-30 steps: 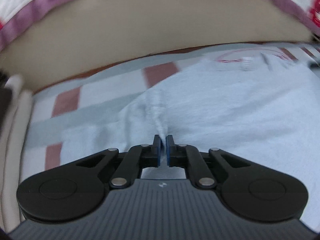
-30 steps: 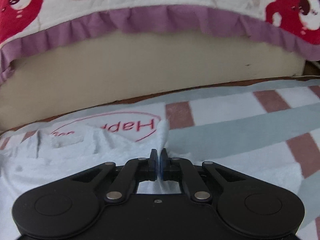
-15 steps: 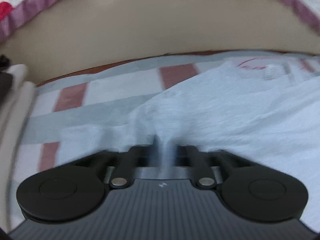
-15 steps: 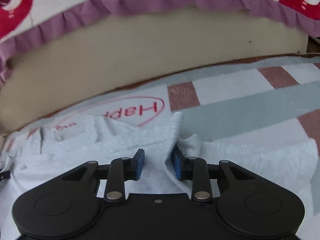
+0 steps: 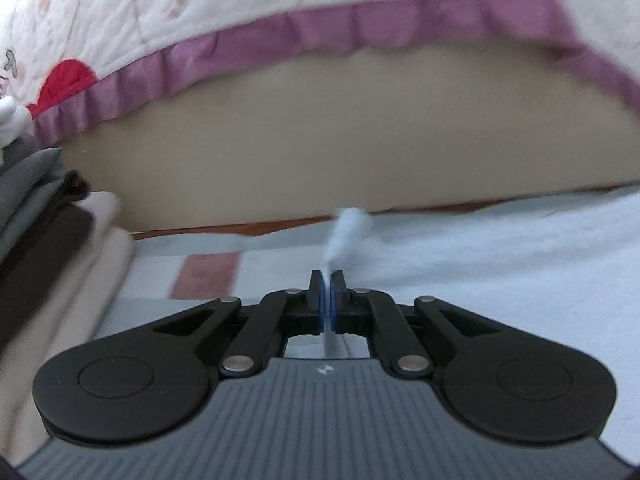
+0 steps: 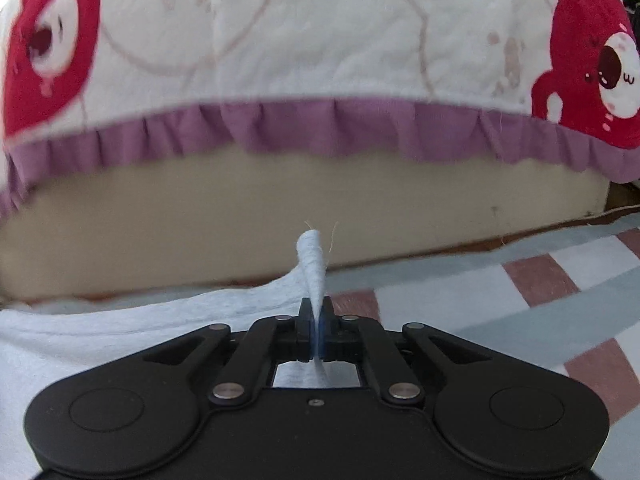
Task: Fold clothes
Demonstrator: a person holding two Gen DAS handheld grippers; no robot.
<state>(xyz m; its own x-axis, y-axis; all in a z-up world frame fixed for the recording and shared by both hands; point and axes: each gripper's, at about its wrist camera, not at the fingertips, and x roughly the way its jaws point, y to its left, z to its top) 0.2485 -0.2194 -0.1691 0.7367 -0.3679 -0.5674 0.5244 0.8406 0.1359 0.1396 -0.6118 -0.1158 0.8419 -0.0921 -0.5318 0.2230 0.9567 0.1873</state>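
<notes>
A pale blue garment (image 5: 500, 264) lies spread on a checked cloth. My left gripper (image 5: 329, 280) is shut on a pinch of the garment's edge, and a tuft of fabric (image 5: 348, 224) sticks up past the pads. In the right wrist view the same pale blue garment (image 6: 140, 320) stretches away to the left. My right gripper (image 6: 317, 312) is shut on another part of its edge, with a pointed fold (image 6: 314, 260) standing up above the pads. Both pinched edges are lifted off the surface.
A checked cloth (image 6: 540, 312) of grey, white and brownish-red squares covers the surface. A beige bed side (image 5: 340, 152) rises just beyond, under a white quilt with a purple frill (image 6: 320, 128). A stack of folded clothes (image 5: 44, 248) sits at the left.
Half a second ago the right gripper stood open over the garment; now it is shut on the edge and lifted. The left gripper has swung left and tilted up, bringing the folded stack into view.
</notes>
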